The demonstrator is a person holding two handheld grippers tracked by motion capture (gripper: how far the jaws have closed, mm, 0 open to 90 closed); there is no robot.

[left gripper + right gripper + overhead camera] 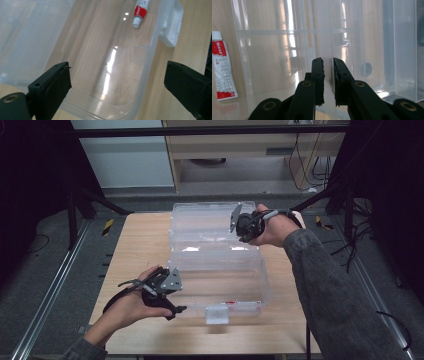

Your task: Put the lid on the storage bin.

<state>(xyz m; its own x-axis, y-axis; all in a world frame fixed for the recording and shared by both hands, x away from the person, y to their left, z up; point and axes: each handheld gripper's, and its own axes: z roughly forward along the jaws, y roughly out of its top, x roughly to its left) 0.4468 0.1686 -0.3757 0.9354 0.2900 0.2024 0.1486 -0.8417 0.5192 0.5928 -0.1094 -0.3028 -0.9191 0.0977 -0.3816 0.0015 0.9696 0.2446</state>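
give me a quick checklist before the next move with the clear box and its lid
1. Right tongs pinching the lid edge: ok, jaws closed on the clear panel.
2. Lid raised, box open: ok.
3. Left tongs free: ok, jaws wide apart at the box's near corner.
4. Tube lying inside the box: ok.
5. Front latch undamaged: cannot tell.
6. Box sitting fully on the table: ok.

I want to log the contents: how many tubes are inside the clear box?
1. One red-and-white tube lies on the floor of the clear box, near the front wall with the latch. Glare on the plastic may hide something small.
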